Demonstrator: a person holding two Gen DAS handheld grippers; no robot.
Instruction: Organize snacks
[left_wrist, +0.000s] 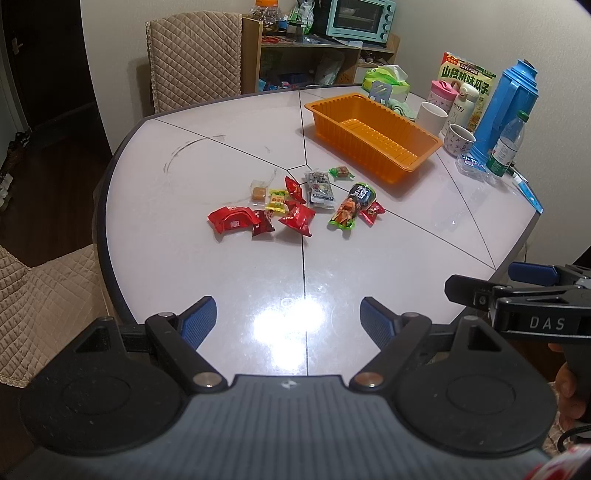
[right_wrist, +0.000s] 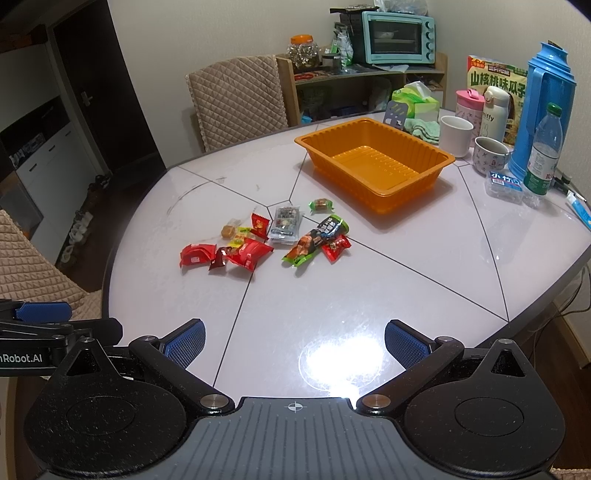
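Both tongs spread wide over the table (right_wrist: 369, 288) — nothing gripped.
Left gripper (left_wrist: 288, 321) and right gripper (right_wrist: 294, 345) hover near the edge; the snacks (right_wrist: 258, 240) lie scattered mid-table, orange tray (right_wrist: 376, 162) bare at their two o'clock.

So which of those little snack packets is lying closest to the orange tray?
The small green-wrapped candy, lying alone just off the orange tray; the red, yellow and grey packets lie farther back in the pile.
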